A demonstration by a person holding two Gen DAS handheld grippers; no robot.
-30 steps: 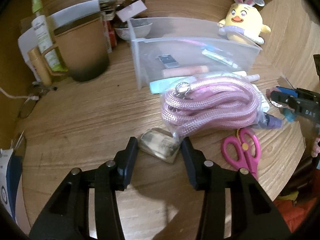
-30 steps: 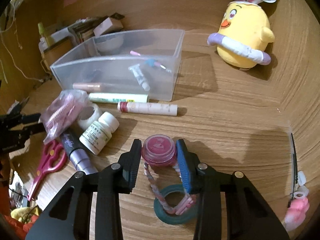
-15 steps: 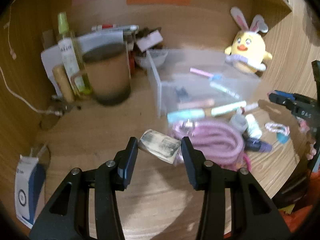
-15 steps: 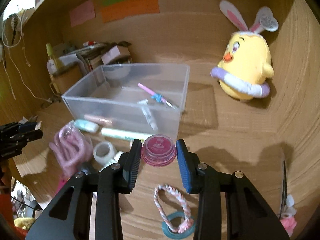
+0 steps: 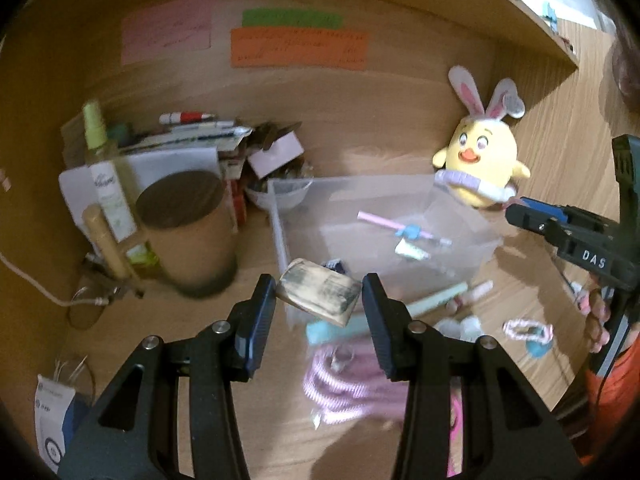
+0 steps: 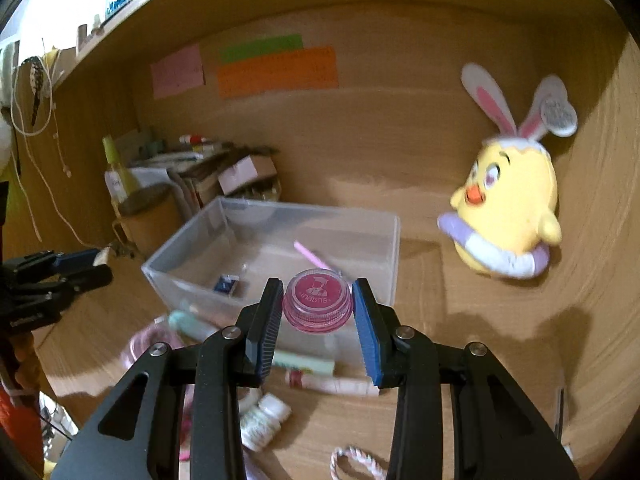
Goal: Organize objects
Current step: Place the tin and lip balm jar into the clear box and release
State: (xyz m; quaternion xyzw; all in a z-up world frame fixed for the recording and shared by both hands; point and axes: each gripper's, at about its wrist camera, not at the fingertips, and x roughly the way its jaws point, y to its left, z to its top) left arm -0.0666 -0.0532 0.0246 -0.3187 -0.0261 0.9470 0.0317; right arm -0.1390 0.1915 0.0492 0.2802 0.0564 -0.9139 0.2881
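**Both grippers lifted, each holding an item above the desk**

Since a second ago, both grippers have risen off the wooden desk [image 6: 460, 432], carrying what they had gripped there, and more of the back wall now shows in each view.

Nearest in the left wrist view, the left gripper [image 5: 319, 298] has its fingers clamped on a small worn packet [image 5: 318, 296], tilted and held in the air. Below it, blurred, a bagged pink cord [image 5: 348, 384] lies on the desk. A pale green tube [image 5: 436, 300] lies just in front of the clear bin [image 5: 280, 240]. To the right, the right gripper [image 5: 528, 216] comes in from the edge, held by a hand [image 5: 596, 316].

In the right wrist view, the right gripper [image 6: 318, 304] has its fingers clamped on a round pink jar [image 6: 318, 300], lifted clear of the desk. Beneath it lie a white bottle [image 6: 264, 420], a braided loop [image 6: 356, 460] and a pink-capped tube [image 6: 332, 384].

Further back, the bin stands open. It holds a pink stick [image 6: 312, 256] and a small dark blue item [image 6: 227, 283]. Left of the bin is a brown cup [image 5: 188, 228] with a spray bottle [image 5: 106, 176] beside it. Right of the bin sits a yellow chick plush [image 6: 508, 208] with rabbit ears. On the back wall are pink, green and orange notes [image 6: 276, 70].
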